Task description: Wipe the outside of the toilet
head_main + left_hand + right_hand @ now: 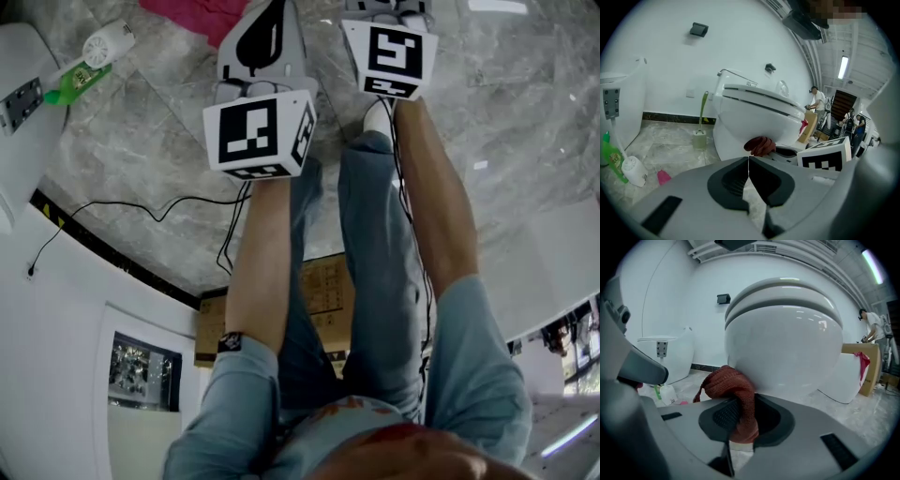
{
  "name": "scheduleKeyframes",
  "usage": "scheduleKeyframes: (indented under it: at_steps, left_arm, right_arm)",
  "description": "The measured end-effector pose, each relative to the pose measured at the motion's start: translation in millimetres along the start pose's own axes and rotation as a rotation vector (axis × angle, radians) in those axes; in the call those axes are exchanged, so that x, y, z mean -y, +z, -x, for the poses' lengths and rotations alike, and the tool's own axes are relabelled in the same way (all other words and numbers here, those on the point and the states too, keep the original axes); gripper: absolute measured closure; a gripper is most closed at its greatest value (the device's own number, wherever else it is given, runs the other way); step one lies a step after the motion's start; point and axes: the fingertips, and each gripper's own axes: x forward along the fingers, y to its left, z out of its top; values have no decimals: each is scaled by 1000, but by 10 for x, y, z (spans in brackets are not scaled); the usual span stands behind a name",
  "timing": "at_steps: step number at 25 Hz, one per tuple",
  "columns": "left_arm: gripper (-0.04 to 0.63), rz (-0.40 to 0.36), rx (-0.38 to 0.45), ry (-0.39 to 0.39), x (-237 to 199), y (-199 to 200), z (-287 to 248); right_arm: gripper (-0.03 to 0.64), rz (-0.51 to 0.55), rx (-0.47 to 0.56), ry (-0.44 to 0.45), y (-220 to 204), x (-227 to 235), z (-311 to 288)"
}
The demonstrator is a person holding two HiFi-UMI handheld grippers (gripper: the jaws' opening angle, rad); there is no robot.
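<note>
A white toilet (787,343) fills the right gripper view, its lid down. My right gripper (740,417) is shut on a rust-red knitted cloth (727,384), and the bunched cloth rests against the lower front of the bowl. The left gripper view shows the same toilet (754,117) from the side, with the cloth (761,145) under its rim and the right gripper's marker cube (826,157) beside it. My left gripper (748,163) is shut with nothing in it and stays short of the bowl. Both grippers (265,33) (386,11) reach forward in the head view.
A second white toilet (618,108) stands to the left. Near it, a green bottle (611,160) and a white bottle (635,171) lie on the marble floor. A toilet brush (700,135) stands by the wall. A cardboard box (867,366) and people are further right. A cable (141,211) crosses the floor.
</note>
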Motion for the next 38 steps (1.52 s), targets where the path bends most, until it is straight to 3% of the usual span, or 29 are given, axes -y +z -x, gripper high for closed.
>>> scheduleKeyframes:
  at_steps: [7, 11, 16, 21, 25, 29, 33, 38]
  left_arm:
    - [600, -11, -18, -40, 164, -46, -75]
    - [600, -17, -47, -48, 246, -99, -124]
    - [600, -58, -56, -54, 279, -87, -164]
    - [600, -69, -73, -47, 312, -57, -168]
    - [600, -147, -88, -75, 453, 32, -63]
    - [600, -52, -126, -6, 457, -2, 174]
    - [600, -83, -133, 1, 487, 267, 353]
    - [600, -58, -99, -31, 566, 757, 535]
  right_arm:
    - [543, -14, -14, -57, -106, 345, 180]
    - [543, 0, -53, -120, -223, 735, 224]
    - [544, -61, -48, -196, -165, 1220, 162]
    - [545, -93, -85, -187, -182, 1304, 133]
    - [543, -156, -132, -161, -195, 1287, 272]
    - [543, -126, -186, -136, -236, 1281, 606]
    - [543, -168, -193, -141, -72, 1283, 870]
    - [541, -232, -197, -153, 247, 1340, 1187]
